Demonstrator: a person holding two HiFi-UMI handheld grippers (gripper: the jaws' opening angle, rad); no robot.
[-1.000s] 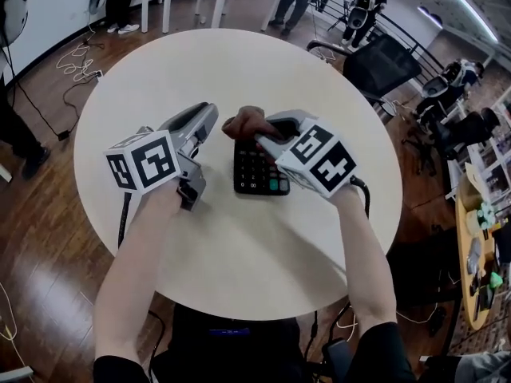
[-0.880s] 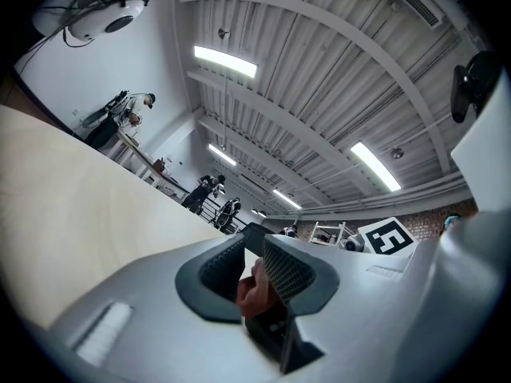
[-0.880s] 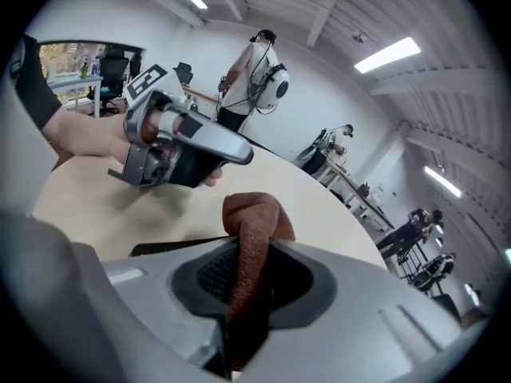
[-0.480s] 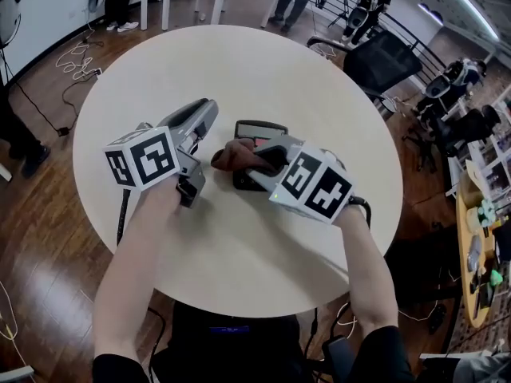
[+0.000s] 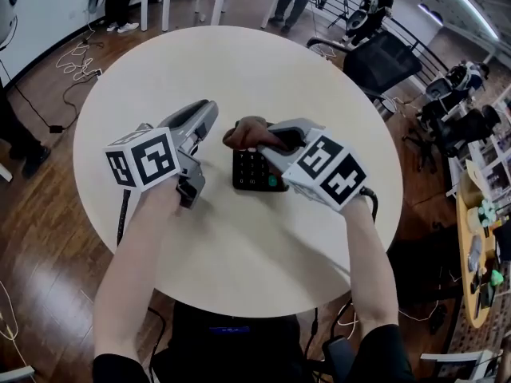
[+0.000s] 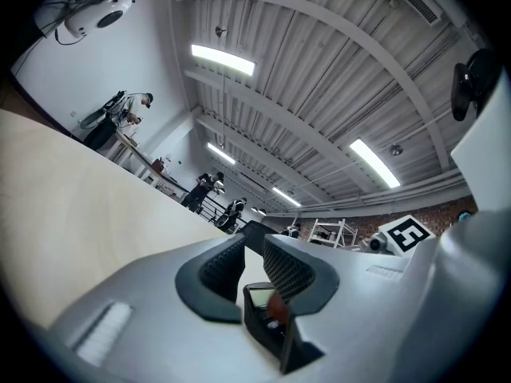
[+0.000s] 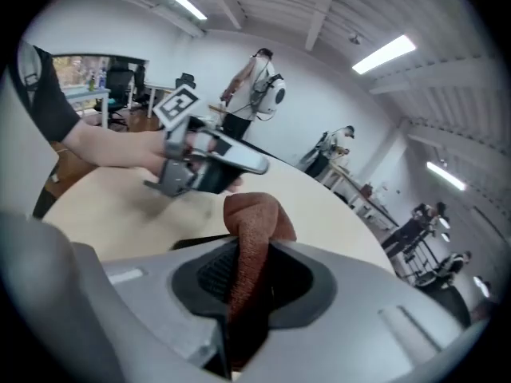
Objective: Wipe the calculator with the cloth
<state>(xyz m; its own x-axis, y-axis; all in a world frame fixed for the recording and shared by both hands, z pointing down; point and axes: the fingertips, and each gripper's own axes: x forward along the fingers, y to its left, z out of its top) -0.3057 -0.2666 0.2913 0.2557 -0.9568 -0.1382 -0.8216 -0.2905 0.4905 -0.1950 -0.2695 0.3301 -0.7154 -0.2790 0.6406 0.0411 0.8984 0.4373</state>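
A black calculator [image 5: 254,171] lies mid-table on the round beige table [image 5: 239,62]. My right gripper [image 5: 265,140] is shut on a brown cloth [image 5: 246,132], which rests over the calculator's far end and hides the screen. In the right gripper view the cloth [image 7: 254,214] stands up between the jaws of that gripper [image 7: 254,254], with the calculator's dark edge [image 7: 196,242] below. My left gripper [image 5: 207,112] lies just left of the calculator, apart from it. In the left gripper view that gripper [image 6: 254,244] shows a narrow gap between its pads, with nothing in it.
A black office chair [image 5: 382,61] stands past the table's far right edge. Cables [image 5: 80,64] trail over the wooden floor at far left. A cluttered bench [image 5: 479,246] runs along the right side, and people stand at the back.
My right gripper drew the cloth toward me over the keys, then pushed it back to the calculator's far end. The left gripper has not moved.
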